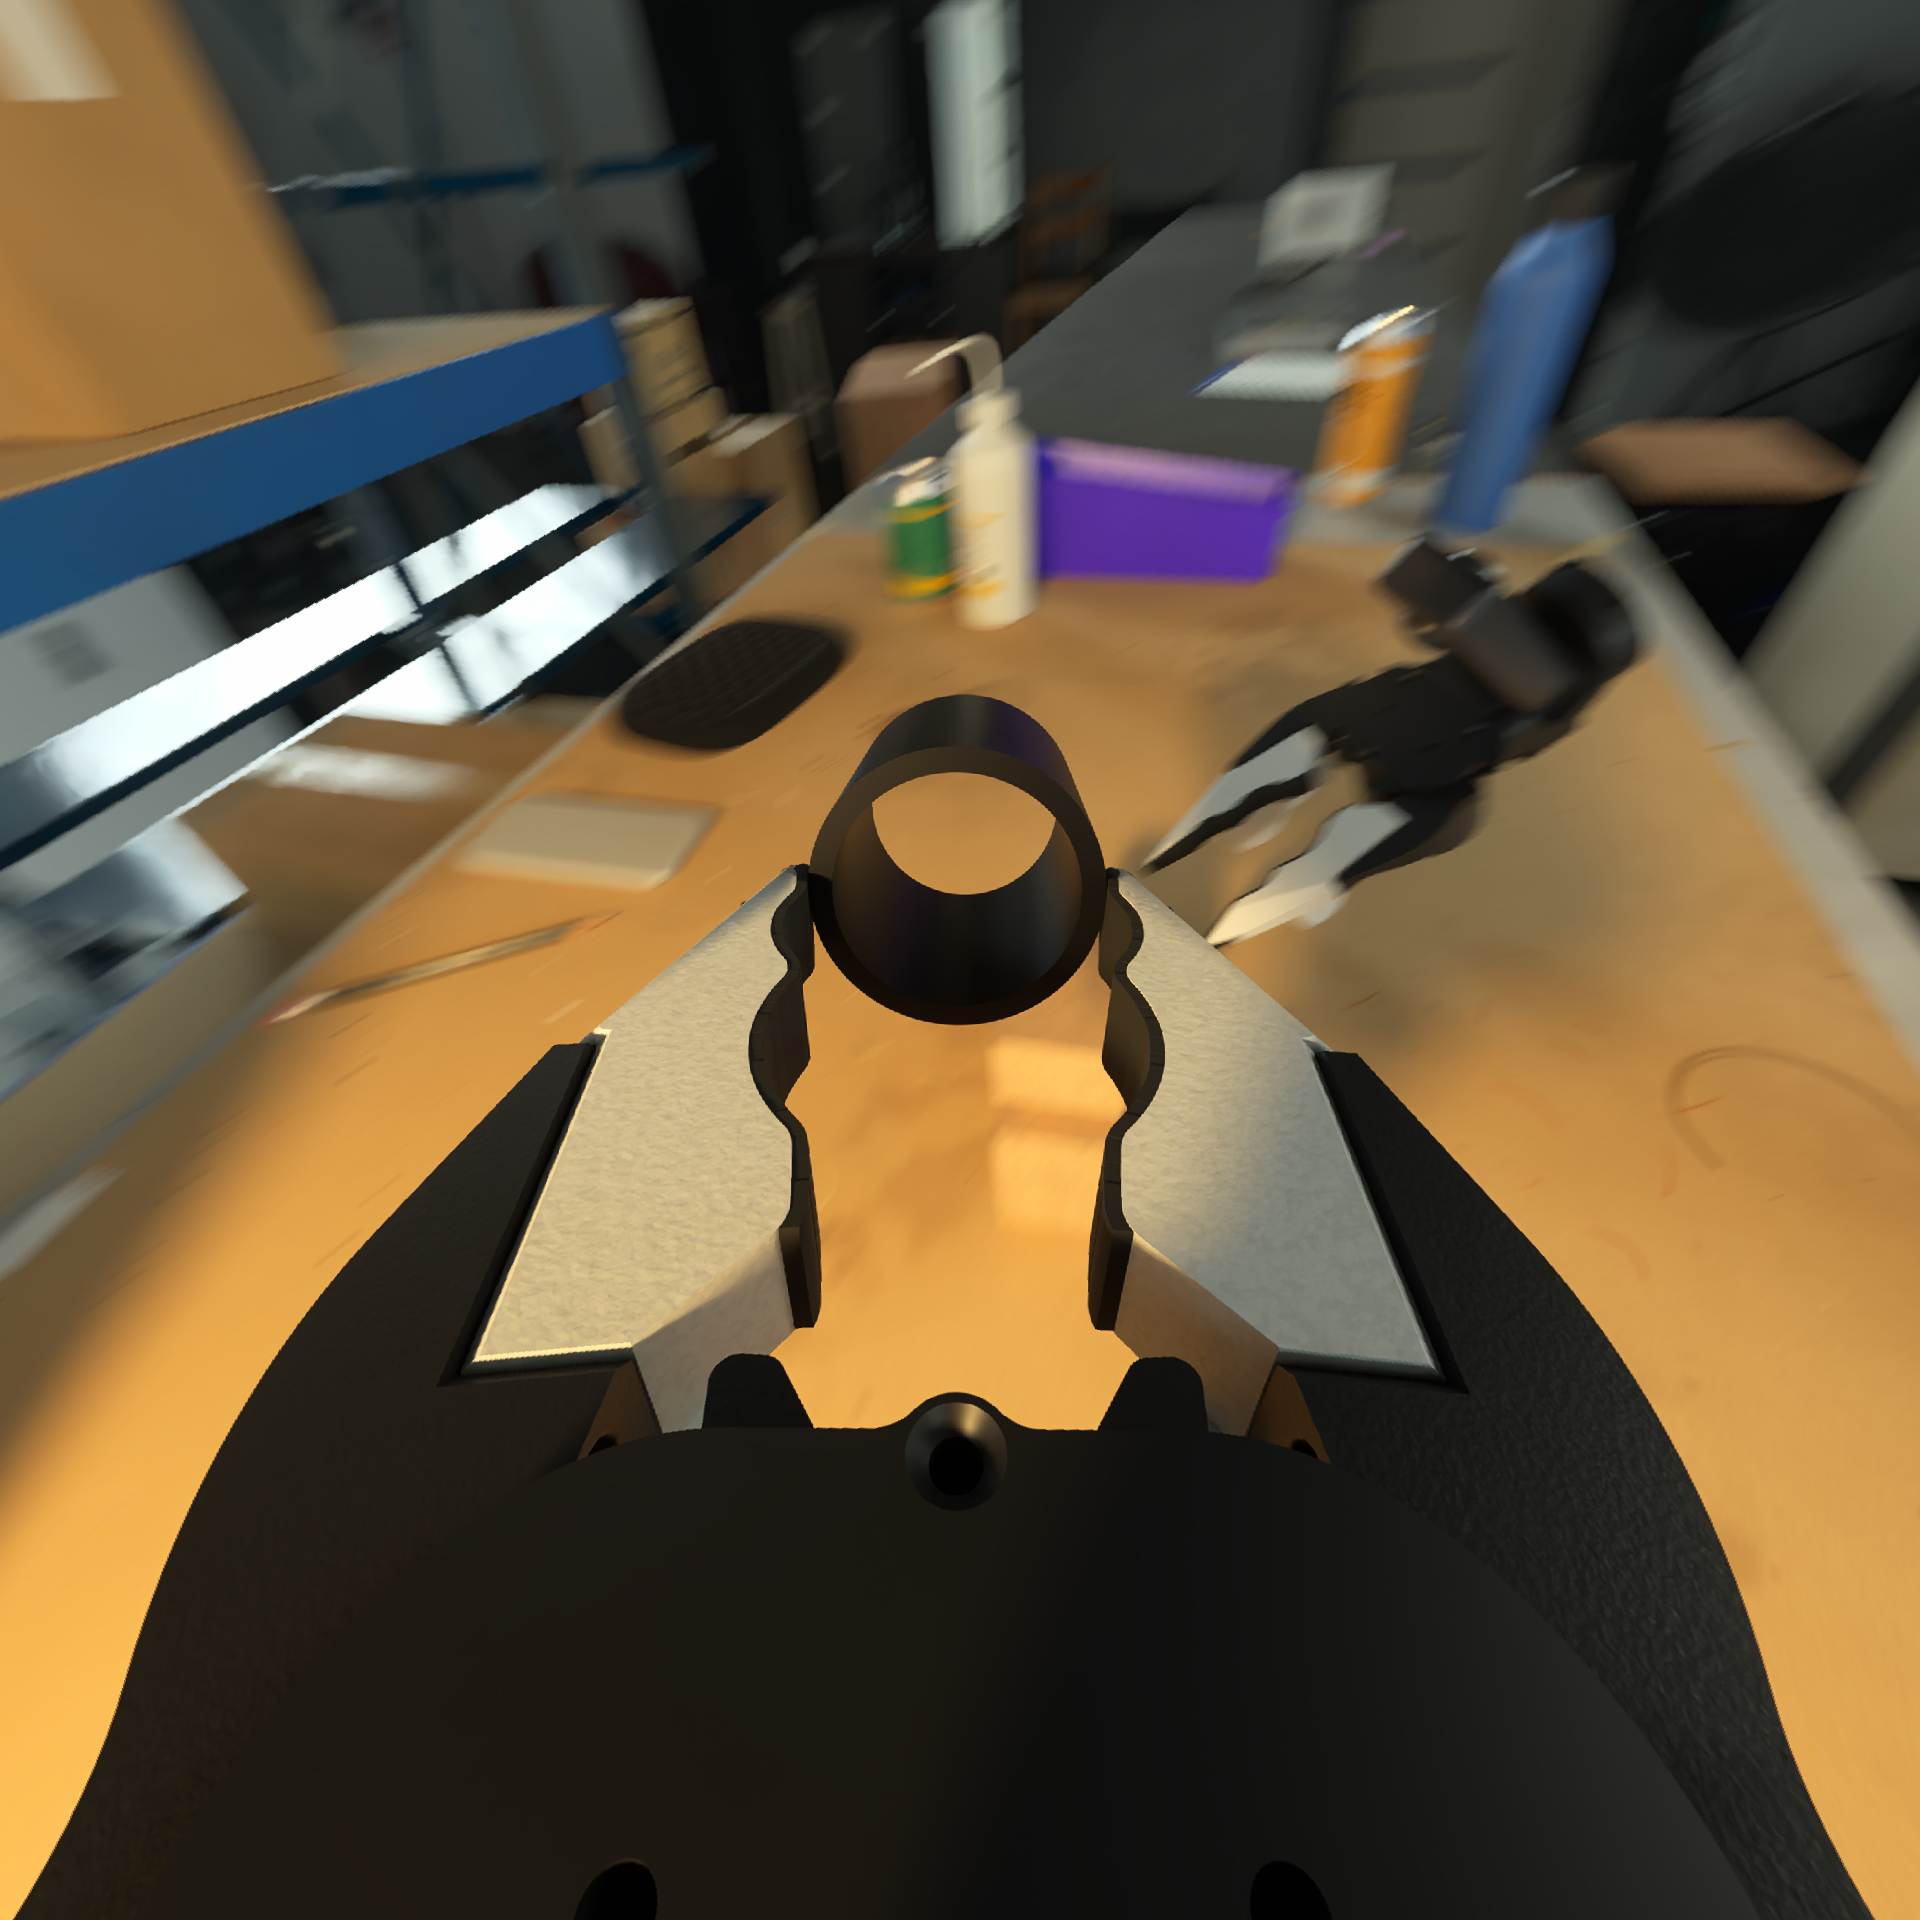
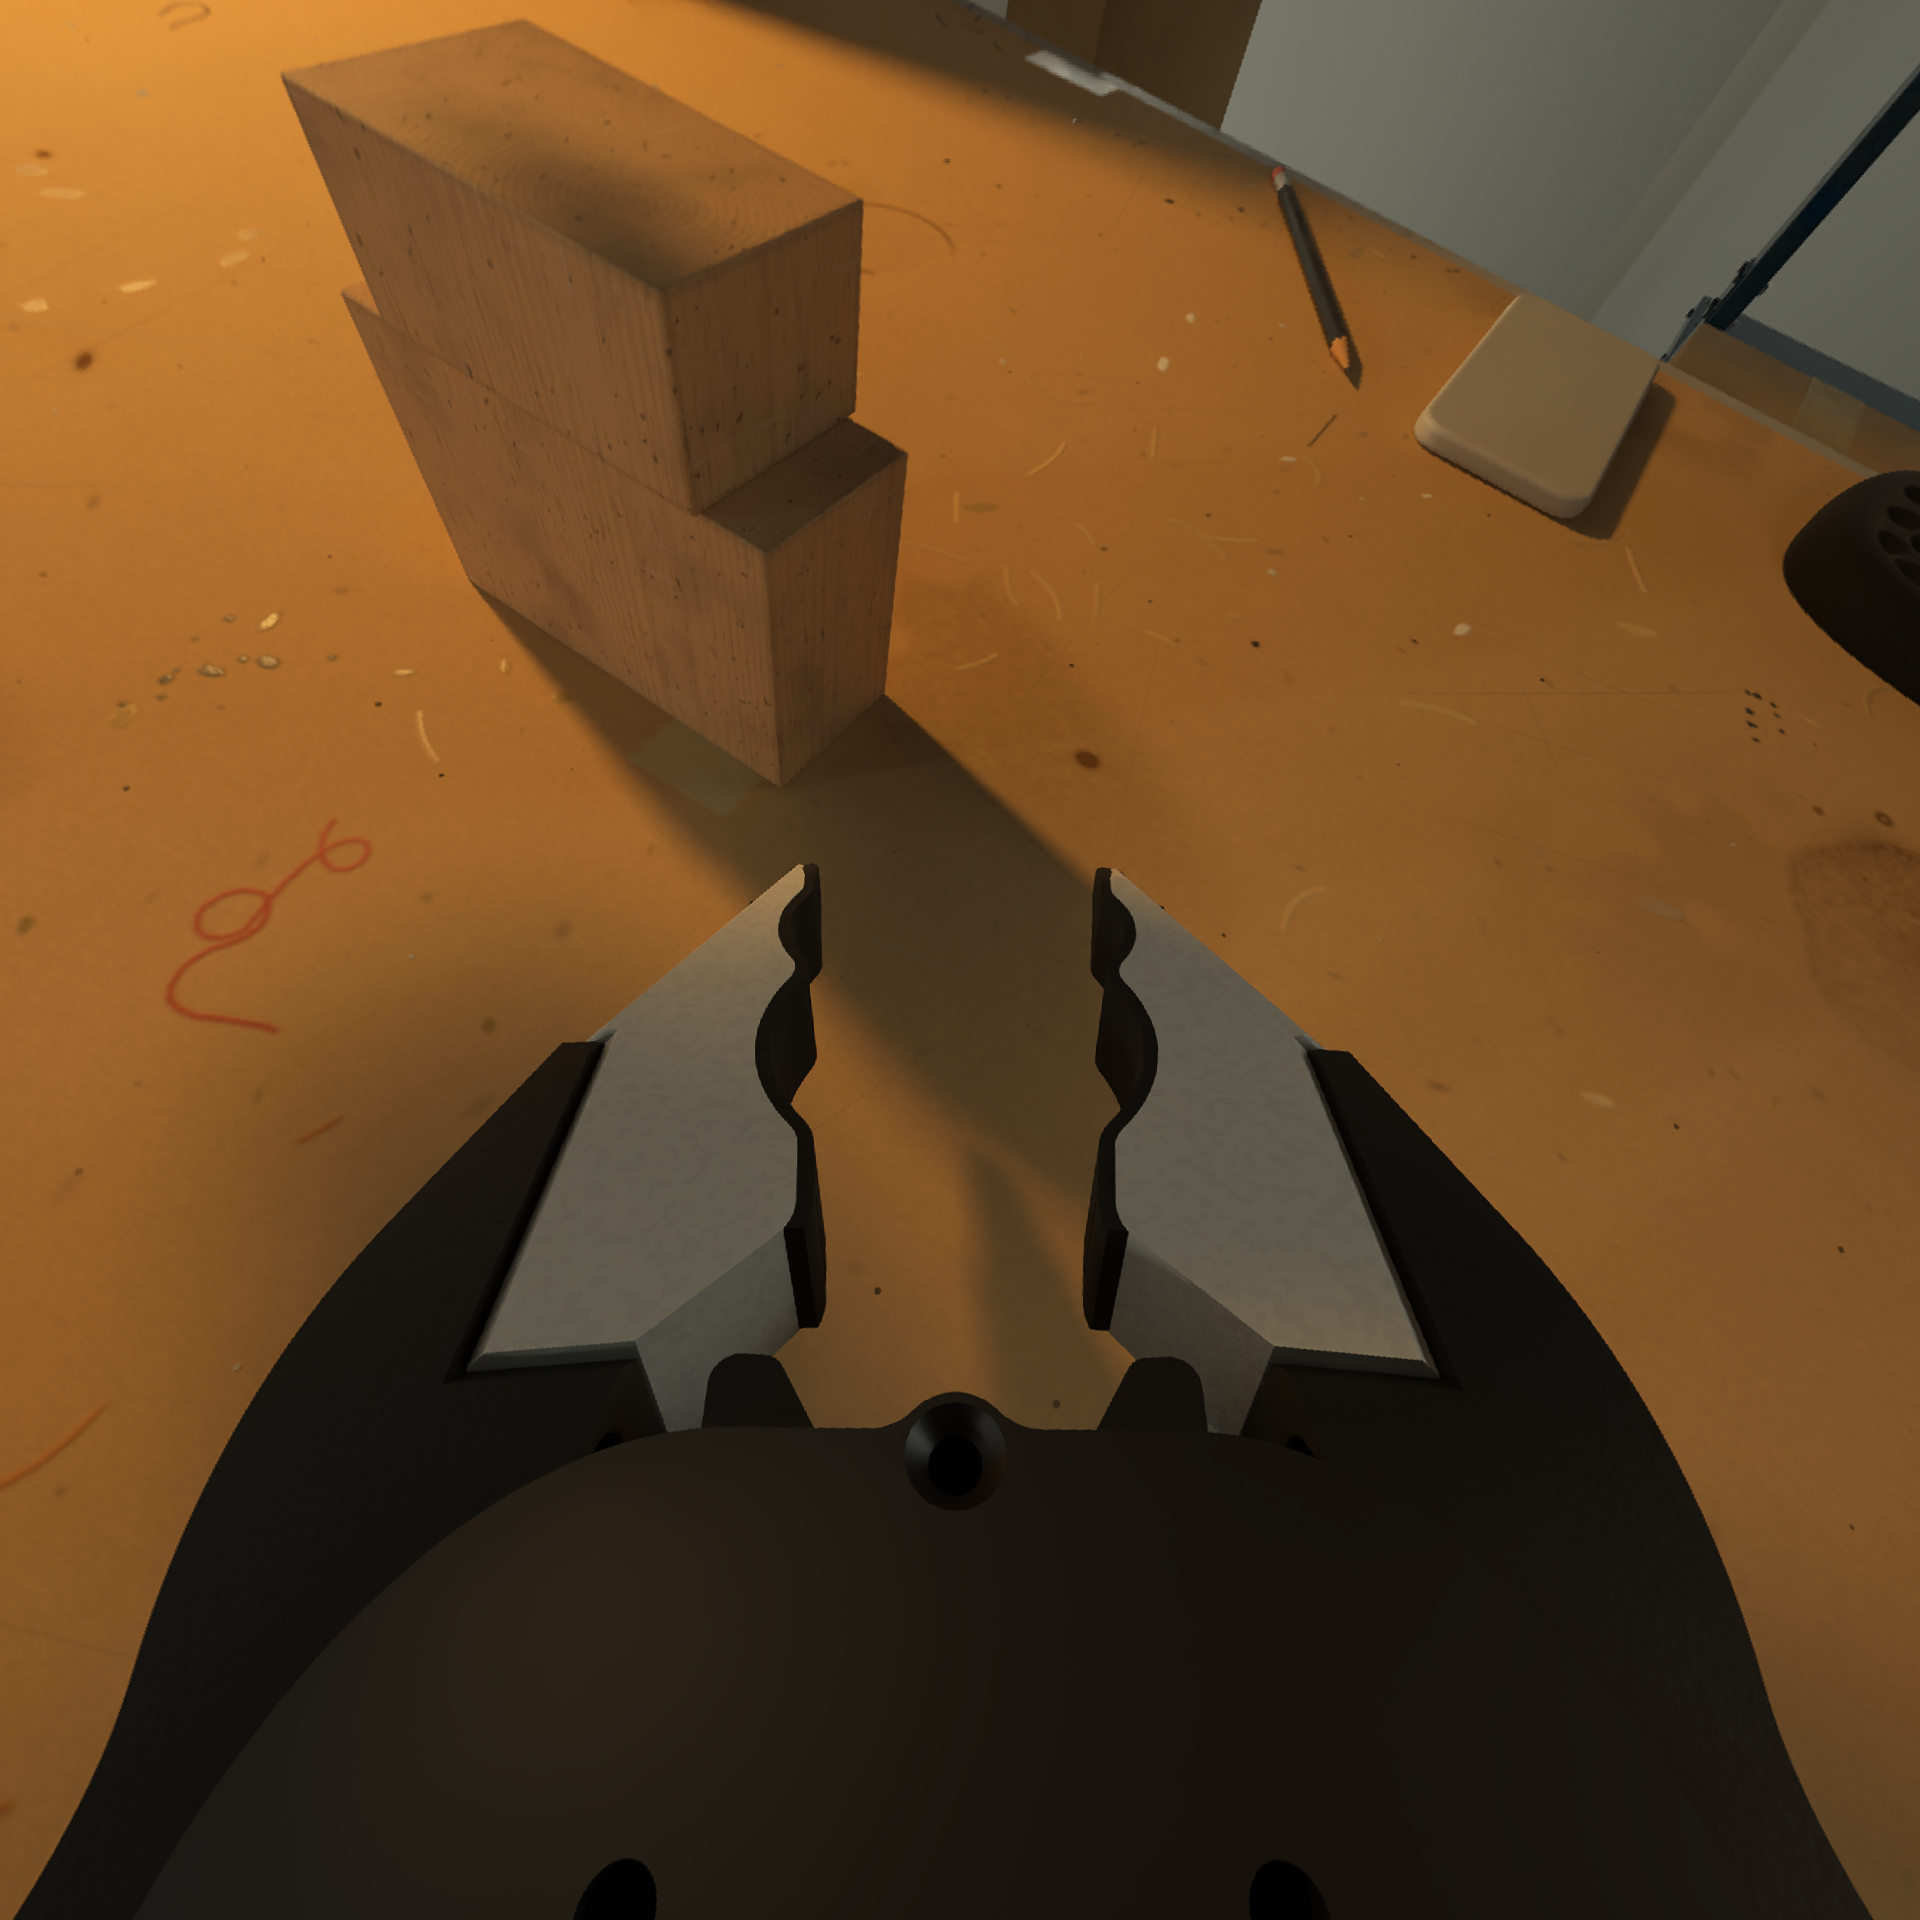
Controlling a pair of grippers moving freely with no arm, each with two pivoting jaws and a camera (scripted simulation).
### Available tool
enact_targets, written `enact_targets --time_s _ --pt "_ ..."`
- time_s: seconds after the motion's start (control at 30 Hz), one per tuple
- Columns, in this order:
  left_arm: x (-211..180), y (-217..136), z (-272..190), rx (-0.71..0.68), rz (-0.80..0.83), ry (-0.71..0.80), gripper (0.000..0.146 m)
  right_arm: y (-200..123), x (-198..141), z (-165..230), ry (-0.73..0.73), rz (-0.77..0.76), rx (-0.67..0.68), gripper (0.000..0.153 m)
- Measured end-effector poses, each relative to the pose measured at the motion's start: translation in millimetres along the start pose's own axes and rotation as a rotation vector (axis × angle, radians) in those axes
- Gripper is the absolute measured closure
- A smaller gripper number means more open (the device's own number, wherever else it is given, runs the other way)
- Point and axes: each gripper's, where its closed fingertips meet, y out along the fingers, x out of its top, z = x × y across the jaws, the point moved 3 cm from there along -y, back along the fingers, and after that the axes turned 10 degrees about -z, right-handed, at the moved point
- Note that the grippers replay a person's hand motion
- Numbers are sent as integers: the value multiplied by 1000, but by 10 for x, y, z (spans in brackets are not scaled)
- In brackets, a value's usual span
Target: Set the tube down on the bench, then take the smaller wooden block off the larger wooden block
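Two grippers hang over the bench (image 2: pixel 1351 831), an orange-brown top flecked with shavings and red scribbles. The left gripper (image 1: pixel 956 883) grasps the tube (image 1: pixel 956 935), a short black pipe pinched across its width at the fingertips. Its long axis runs straight away along the fingers, so the near mouth faces back toward the gripper's body and the bench shows through the bore. It is held clear above the surface.

The right gripper (image 2: pixel 956 883) is spread apart with nothing between its fingers, tips aimed toward the two blocks. The smaller wooden block (image 2: pixel 582 270) lies flat on the larger wooden block (image 2: pixel 675 592), set back so a strip of the lower one's top shows at the near end. Both long axes run away and to the left.

From the left wrist view the room is smeared: blue shelving (image 1: pixel 312 457) on the left, and a white squeeze bottle (image 1: pixel 992 499), a green can (image 1: pixel 920 540), a purple box (image 1: pixel 1158 514), an orange can (image 1: pixel 1371 405) and a blue bottle (image 1: pixel 1527 364) at the far end. A pencil (image 2: pixel 1314 275), a tan pad (image 2: pixel 1538 405) and a black perforated piece (image 2: pixel 1870 571) lie right of the blocks, apart from them.
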Motion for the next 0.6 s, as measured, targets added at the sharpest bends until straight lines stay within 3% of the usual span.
enact_targets --time_s 0.13,0.23,0.3,0.4,0.6 --pt "248 -1279 640 409 309 62 91 42 -32 51 -40 44 5 100" --pt "12 -2217 1095 650 597 -69 91 76 -45 94 -81 75 7 100" --pt "-323 -2616 1287 723 774 -219 91 93 -58 115 -99 92 5 100" --pt "-874 -2891 1529 796 943 -384 91 111 -116 125 -97 117 12 100" --pt "-1713 -2957 1705 792 1196 -526 91 82 -121 60 -45 96 1 100"
